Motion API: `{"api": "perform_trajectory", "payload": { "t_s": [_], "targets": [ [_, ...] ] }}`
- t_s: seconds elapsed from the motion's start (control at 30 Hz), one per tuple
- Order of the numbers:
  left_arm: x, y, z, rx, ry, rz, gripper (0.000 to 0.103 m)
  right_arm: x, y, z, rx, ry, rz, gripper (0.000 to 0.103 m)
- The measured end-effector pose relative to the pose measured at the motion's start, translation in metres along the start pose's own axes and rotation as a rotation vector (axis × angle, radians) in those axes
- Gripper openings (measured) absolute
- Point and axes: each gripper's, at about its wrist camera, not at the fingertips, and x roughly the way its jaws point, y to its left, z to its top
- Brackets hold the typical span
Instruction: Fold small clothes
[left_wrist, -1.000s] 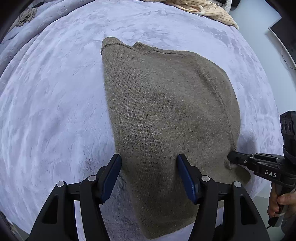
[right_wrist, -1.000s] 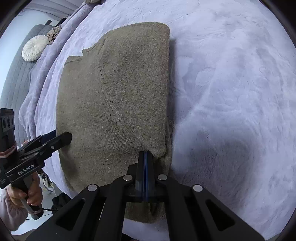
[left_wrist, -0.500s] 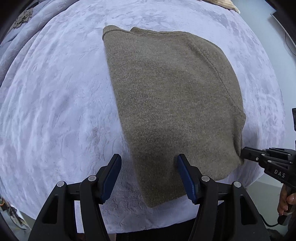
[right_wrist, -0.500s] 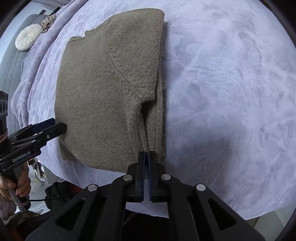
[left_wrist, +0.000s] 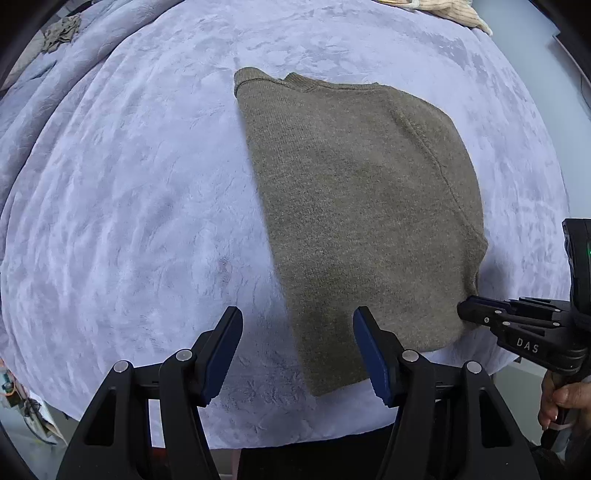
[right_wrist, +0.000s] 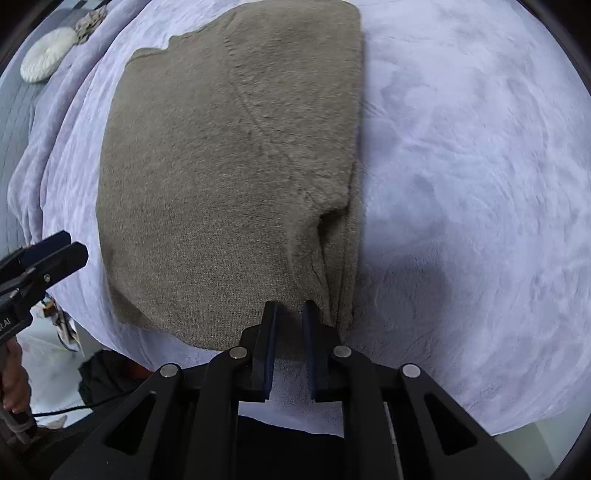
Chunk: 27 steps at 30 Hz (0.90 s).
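The brown sweater (left_wrist: 362, 206) lies flat on the soft purple blanket (left_wrist: 129, 206), folded into a tall shape with its neck at the far end. Its near edge sits close to the near edge of the bed.

Your left gripper (left_wrist: 297, 352) is spread wide and holds nothing. The sweater's near left corner lies between its two blue fingers (left_wrist: 369, 350), under them. The right finger is over the cloth and the left finger is over bare blanket.

Your right gripper (right_wrist: 288, 345) is at the sweater's near right corner. Its fingers (right_wrist: 267, 343) have a small gap between them, with the hem showing in the gap. You cannot tell if they touch the cloth. Just beside them, the folded-in sleeve makes a little bump.

Half a second ago your right fingers were pressed together; now they have let go a bit. Your left fingers are as wide as before. The sweater has stayed in the same shape.

Far off on the left lies a round white cushion (right_wrist: 48, 53).
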Motion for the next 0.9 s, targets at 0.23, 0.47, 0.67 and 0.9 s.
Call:
{"api": "perform_trajectory", "payload": {
  "t_s": [0.23, 0.47, 0.67, 0.9],
  "targets": [
    [-0.005, -0.001, 0.004, 0.001, -0.001, -0.006, 0.063, -0.031, -0.011, -0.001, 0.027, -0.023, -0.086, 0.019],
    [-0.016, 0.002, 0.008, -0.014, -0.016, -0.013, 0.064, -0.06, 0.001, 0.009, 0.02, -0.078, -0.07, 0.04],
    [-0.035, 0.007, 0.015, -0.063, -0.075, -0.016, 0.102, -0.075, 0.028, 0.024, -0.013, -0.13, -0.093, 0.064],
    [-0.042, 0.008, 0.018, -0.065, -0.093, 0.081, 0.102, -0.087, 0.048, 0.029, -0.003, -0.186, -0.139, 0.088]
  ]
}}
